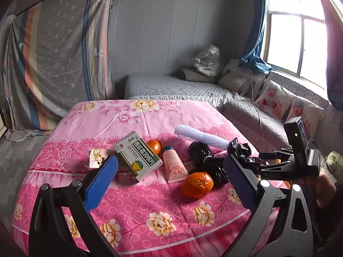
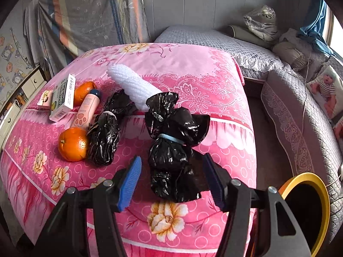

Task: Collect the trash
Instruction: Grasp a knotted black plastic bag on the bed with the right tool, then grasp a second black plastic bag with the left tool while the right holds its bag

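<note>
Left wrist view: the left gripper [image 1: 171, 175] hovers with fingers apart and empty over the pink bed [image 1: 150, 218]. Right wrist view: the right gripper [image 2: 171, 180] has its fingers spread around a tied black trash bag [image 2: 171, 150], gaps either side

Grey panelled wall [image 1: 163, 21] standing behind. Window [image 1: 298, 36] letting in strong daylight at right, blue curtain [image 1: 257, 32] hanging beside. Grey quilted sofa [image 1: 182, 87] running along wall and under window. Striped sheet [image 1: 57, 53] draping furniture at left.
</note>
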Tool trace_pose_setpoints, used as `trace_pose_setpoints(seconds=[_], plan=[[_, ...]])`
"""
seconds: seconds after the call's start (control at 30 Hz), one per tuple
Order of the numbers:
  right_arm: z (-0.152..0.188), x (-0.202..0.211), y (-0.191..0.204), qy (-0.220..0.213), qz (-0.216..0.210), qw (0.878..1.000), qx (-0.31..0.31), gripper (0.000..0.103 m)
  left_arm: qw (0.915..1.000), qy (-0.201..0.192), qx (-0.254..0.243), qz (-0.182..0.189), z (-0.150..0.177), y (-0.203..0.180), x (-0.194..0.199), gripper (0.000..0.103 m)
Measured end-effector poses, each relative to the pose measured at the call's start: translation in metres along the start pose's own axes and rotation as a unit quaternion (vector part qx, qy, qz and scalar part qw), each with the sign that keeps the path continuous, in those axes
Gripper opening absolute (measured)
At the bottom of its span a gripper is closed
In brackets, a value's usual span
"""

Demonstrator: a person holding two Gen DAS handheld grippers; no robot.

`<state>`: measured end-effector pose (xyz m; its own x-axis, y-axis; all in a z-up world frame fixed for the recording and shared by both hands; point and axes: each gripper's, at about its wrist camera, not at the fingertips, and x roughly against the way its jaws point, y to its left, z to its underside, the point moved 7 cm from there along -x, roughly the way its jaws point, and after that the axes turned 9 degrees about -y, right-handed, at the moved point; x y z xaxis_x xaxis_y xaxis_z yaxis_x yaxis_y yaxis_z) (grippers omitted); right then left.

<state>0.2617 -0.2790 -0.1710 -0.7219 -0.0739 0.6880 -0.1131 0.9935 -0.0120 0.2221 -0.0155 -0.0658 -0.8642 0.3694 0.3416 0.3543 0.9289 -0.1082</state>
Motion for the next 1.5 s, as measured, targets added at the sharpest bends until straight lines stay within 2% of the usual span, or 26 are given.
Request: trace_pose_setpoints(seconds=[0.13, 0.23, 0.37, 0.47, 0.67, 0.9, 1.07, 1.2, 1.3, 1.5], plan=[[0.002, -0.021, 0.0, 0.021, 0.013, 1.0, 0.003, 0.055, 0.9987, 0.044, -0.001, 0.026, 0.022, -0.007, -0.015, 0.095], [0.004, -0.029, -0.005, 0.029, 0.007, 0.999, -0.014, 0.031, 0.997, 0.065, -0.016, 0.04, 0.033, -0.018, -0.024, 0.095], [0.006, -0.019, -0.014, 0.019, -0.021, 0.999, -0.044, 0.02, 0.9946, 0.082, -0.042, 0.048, 0.039, -0.036, -0.035, 0.095], [0.008, 0.002, -0.02, 0.007, -0.076, 0.993, -0.091, 0.019, 0.9929, 0.093, -0.054, 0.052, 0.04, -0.05, -0.046, 0.095], [0.015, 0.051, -0.035, -0.036, -0.123, 0.983, -0.134, 0.02, 0.9874, 0.125, -0.078, 0.057, 0.045, -0.079, -0.081, 0.095], [0.028, 0.093, -0.051, -0.065, -0.136, 0.977, -0.151, 0.02, 0.982, 0.159, -0.096, 0.033, 0.052, -0.092, -0.127, 0.094], [0.034, 0.103, -0.06, -0.073, -0.138, 0.974, -0.162, 0.02, 0.976, 0.191, -0.102, 0.02, 0.057, -0.093, -0.153, 0.094], [0.036, 0.108, -0.061, -0.079, -0.14, 0.972, -0.17, 0.02, 0.9719, 0.2, -0.124, 0.012, 0.058, -0.1, -0.165, 0.093], [0.037, 0.111, -0.062, -0.081, -0.143, 0.971, -0.175, 0.02, 0.9686, 0.206, -0.139, 0.006, 0.058, -0.103, -0.172, 0.081], [0.041, 0.118, -0.068, -0.086, -0.144, 0.968, -0.185, 0.02, 0.9641, 0.23, -0.133, 0.002, 0.064, -0.101, -0.183, 0.046]])
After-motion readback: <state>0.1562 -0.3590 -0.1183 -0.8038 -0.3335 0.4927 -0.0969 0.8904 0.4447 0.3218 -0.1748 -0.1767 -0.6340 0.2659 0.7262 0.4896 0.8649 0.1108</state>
